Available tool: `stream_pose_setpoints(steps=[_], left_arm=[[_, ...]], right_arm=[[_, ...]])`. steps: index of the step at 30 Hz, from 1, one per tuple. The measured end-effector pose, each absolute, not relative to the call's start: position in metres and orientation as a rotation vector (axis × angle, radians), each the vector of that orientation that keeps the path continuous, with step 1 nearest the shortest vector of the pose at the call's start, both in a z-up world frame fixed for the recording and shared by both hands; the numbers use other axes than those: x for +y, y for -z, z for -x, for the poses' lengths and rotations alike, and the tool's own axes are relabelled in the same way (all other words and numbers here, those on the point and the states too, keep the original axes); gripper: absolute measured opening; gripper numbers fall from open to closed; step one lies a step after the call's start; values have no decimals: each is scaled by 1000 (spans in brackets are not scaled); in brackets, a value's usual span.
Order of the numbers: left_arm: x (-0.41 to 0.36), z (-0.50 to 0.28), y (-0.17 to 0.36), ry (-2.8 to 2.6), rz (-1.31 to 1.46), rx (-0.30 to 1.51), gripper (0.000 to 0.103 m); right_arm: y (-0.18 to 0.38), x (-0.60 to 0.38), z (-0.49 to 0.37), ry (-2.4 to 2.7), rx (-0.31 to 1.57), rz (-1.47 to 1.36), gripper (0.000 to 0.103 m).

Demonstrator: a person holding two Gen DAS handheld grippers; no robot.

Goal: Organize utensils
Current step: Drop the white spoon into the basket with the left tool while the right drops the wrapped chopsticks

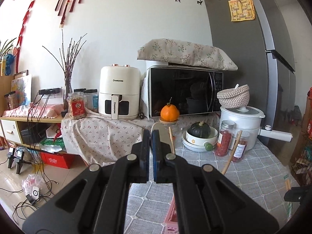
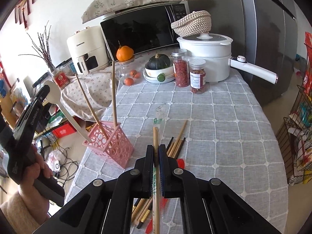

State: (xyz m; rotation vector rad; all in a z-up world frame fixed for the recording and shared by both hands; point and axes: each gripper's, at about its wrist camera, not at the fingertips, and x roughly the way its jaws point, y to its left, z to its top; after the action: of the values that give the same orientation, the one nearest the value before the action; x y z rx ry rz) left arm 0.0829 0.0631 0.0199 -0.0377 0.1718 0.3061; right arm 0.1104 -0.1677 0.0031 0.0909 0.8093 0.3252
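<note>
A pink perforated basket [image 2: 111,146] stands on the grey checked tablecloth [image 2: 224,126] at the table's left edge. Two wooden chopsticks [image 2: 114,95] and a metal spoon [image 2: 64,109] stand in it. My right gripper [image 2: 156,150] is shut on a wrapped pair of wooden chopsticks [image 2: 155,136], held above a pile of loose chopsticks [image 2: 176,143] and something red. My left gripper [image 1: 150,136] is shut and empty, above the basket, whose pink corner [image 1: 171,214] shows below it. In the right wrist view it [image 2: 43,91] sits beside the spoon's bowl.
At the table's back stand a white electric pot [image 2: 206,56], two red-filled jars [image 2: 181,70], a bowl with a green squash [image 2: 159,66], a microwave [image 2: 144,33] and an air fryer [image 2: 85,48]. A wire rack [image 2: 300,136] stands right. Cables litter the floor [image 1: 29,185] left.
</note>
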Motion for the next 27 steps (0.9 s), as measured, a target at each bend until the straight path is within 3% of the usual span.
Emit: stream_pose_setpoints(steps=[10,12,14,18,23,27], left_arm=[[51,-112,6,-237,8,322,6],[54,-117,8,-191,58,376,12],[58,-118,4,-142,101,420,26],[60,-110,-11,-70,132,473,36],[67,-94,-17,-33,119,598,61],[87,-87,-5,-74,152,754,72]], right_arm=[[-9,-164,-108,-331,767,-95,5],[-9,-163,-108,-341,763,-115,5],[-11,-162,-107,-352,753,-131,5],[-21,-157,-105,-372,703,-158,5],[-40,-146,-105,-381,614,-209,5],[-54,-128,-111,-388,539,-251,5]])
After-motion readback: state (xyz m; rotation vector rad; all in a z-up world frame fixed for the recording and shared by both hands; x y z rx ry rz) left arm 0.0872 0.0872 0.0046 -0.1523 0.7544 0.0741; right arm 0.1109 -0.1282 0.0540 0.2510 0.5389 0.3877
